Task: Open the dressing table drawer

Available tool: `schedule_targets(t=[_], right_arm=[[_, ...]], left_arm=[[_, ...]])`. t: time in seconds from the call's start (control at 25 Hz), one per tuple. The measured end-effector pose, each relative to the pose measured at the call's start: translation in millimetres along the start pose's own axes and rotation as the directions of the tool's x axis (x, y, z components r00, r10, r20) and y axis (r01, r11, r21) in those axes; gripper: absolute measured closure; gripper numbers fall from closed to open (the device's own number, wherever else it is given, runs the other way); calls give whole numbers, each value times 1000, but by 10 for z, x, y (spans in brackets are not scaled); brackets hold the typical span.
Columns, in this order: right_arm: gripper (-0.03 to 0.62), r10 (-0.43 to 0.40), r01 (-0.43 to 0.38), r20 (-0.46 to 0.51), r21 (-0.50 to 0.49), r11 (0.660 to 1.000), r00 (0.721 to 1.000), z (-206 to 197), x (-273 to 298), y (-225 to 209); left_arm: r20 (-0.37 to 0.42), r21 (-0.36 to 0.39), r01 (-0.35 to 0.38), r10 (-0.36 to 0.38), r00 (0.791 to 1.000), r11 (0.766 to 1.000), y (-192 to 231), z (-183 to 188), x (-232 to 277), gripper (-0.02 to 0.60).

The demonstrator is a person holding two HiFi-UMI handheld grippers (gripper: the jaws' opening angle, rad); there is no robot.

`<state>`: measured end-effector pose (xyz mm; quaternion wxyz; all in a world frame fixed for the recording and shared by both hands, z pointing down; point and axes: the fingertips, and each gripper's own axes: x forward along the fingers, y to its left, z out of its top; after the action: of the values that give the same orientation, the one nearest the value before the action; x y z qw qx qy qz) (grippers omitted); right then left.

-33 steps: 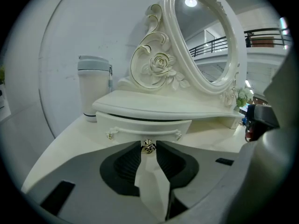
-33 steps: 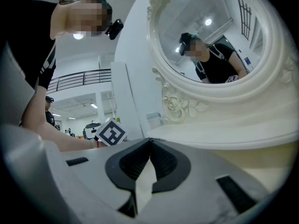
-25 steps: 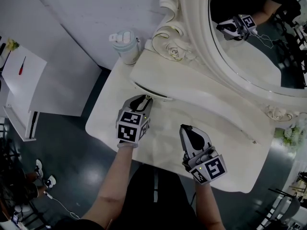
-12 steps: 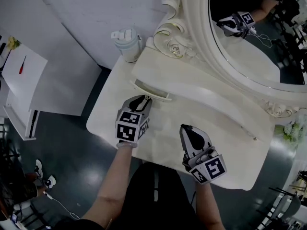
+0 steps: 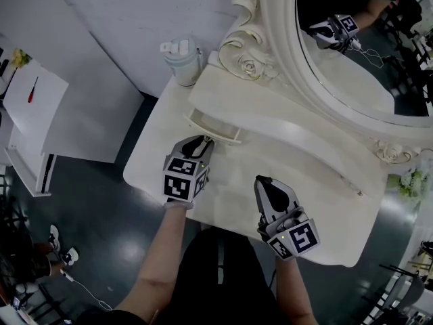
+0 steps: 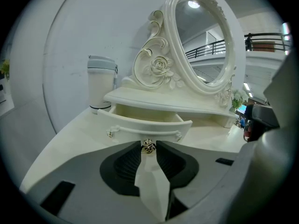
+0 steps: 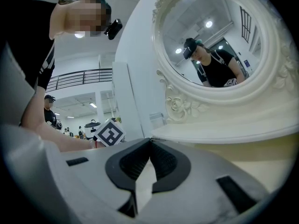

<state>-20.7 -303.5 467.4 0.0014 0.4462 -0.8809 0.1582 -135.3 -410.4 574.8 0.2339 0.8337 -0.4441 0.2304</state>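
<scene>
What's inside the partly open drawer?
Only the pale inner walls of the drawer show, and nothing rises above its front. Its floor is hidden behind the front panel, and the rear part is covered by the shelf above.

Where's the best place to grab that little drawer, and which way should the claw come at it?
Grip the small gold knob at the middle of the drawer front, coming straight from the front. It sticks out and is narrow enough to pinch; the left claw is shut on it this way.
</scene>
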Motion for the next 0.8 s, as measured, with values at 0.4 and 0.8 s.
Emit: schedule_targets(t=[0.4, 0.8], right_arm=[[589, 2, -2, -6, 5, 1000, 1000, -31, -3, 48], [589, -1, 1, -2, 6, 1000, 1000, -21, -21, 70]], left_arm=[[-1, -1, 4, -4, 1000, 1000, -8, -29, -32, 469], [-6, -3, 6, -6, 1000, 1000, -18, -56, -69, 469]])
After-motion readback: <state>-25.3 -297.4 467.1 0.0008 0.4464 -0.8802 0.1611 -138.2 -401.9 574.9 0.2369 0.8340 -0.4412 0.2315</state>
